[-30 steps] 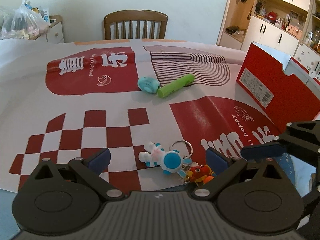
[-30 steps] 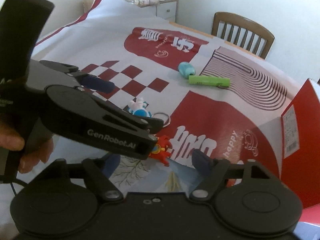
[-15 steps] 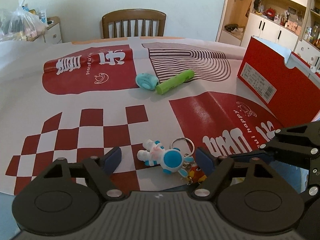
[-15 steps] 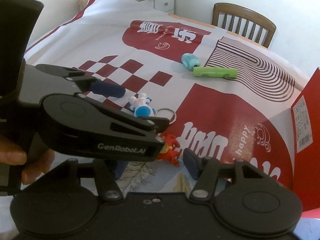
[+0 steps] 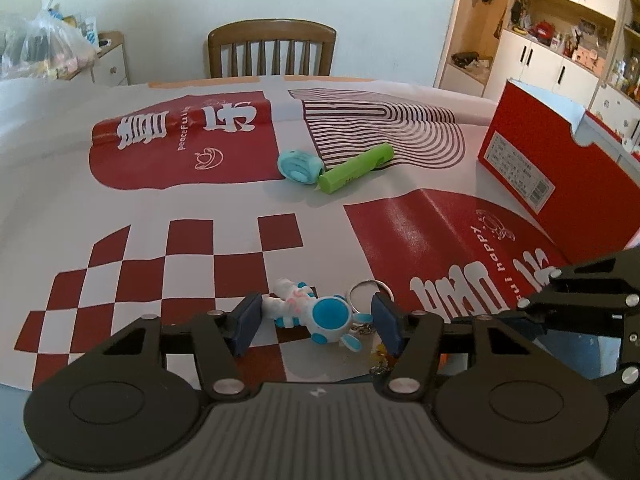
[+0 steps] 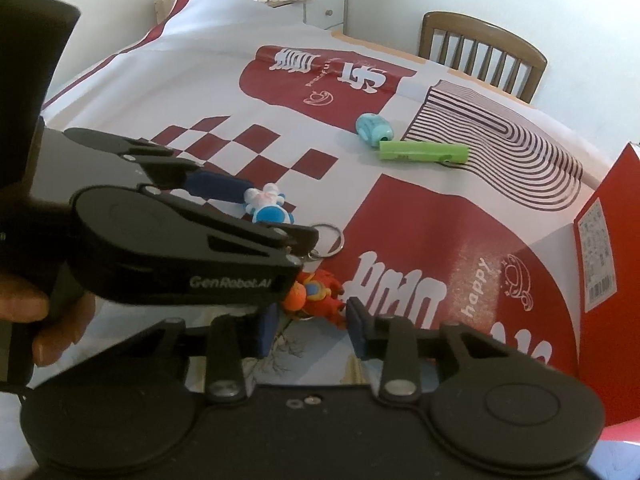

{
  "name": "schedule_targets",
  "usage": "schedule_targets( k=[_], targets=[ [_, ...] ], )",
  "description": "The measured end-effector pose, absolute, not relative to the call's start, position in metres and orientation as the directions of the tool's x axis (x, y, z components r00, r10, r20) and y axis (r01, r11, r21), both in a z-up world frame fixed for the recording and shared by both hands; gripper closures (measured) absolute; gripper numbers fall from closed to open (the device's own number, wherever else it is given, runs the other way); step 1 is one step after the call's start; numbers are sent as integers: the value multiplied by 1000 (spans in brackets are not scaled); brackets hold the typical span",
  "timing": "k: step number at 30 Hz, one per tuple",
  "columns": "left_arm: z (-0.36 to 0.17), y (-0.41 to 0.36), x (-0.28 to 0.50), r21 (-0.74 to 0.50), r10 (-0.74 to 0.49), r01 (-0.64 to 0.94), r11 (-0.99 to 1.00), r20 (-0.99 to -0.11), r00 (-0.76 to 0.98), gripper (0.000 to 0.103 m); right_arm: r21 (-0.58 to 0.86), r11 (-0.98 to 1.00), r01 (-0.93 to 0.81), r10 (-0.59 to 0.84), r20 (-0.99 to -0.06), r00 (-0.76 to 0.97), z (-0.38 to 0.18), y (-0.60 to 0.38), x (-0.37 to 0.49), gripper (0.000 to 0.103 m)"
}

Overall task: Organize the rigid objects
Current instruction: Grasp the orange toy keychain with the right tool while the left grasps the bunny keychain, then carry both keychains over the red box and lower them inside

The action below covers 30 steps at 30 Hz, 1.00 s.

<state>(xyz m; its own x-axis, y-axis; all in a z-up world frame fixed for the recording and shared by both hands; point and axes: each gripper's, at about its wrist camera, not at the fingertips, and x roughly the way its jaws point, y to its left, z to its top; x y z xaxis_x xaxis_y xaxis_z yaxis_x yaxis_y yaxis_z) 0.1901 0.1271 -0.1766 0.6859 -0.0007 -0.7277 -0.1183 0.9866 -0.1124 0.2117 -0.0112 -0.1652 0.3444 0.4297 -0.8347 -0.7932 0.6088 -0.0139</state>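
Left hand-held gripper (image 5: pixel 316 322) open, pads flanking astronaut keychain (image 5: pixel 310 312) on desk (image 5: pixel 240 200). Right hand-held gripper (image 6: pixel 310 326) open around orange figure (image 6: pixel 316 294). Step: grasping. Next: close, carry toward red box (image 5: pixel 560 176).

The astronaut keychain (image 5: pixel 310 312) lies on the worktop (image 5: pixel 48 184) between the fingers (image 5: pixel 246 322) of the left gripper (image 5: pixel 316 324). Its key ring (image 5: pixel 365 292) lies just to the right of it. The toy figure (image 6: pixel 316 294) lies just nearer than the astronaut keychain, between the fingers (image 6: pixel 267 330) of the right gripper (image 6: pixel 312 330). Well beyond the astronaut keychain lie the pencil sharpener (image 5: pixel 299 164) and, touching its right side, the whistle (image 5: pixel 356 168). The shoebox (image 5: pixel 556 176) stands far to the right. The chair (image 5: pixel 272 50) stands behind the worktop's far edge.
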Motion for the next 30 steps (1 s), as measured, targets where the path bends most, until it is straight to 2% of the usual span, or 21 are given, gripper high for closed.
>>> schedule_targets(
  k=[1,10,20,30],
  targets=[
    [-176,129,190,-126,-6,-125,984,-729,684,43,-16,612,-791,427,-835,348,-165,-12,212,72],
    [-171,144,189,-213,-31,-197,957,-751,660,43,-28,645,-764,406,-834,373,-161,-23,211,71],
    [-150,140,178,-211,-29,-197,957,-749,662,43,28,712,-702,443,-793,418,-131,-53,215,71],
    [-102,115,178,-205,-42,-159,966,-728,684,43,43,748,-662,480,-724,495,-78,-84,223,71]
  ],
)
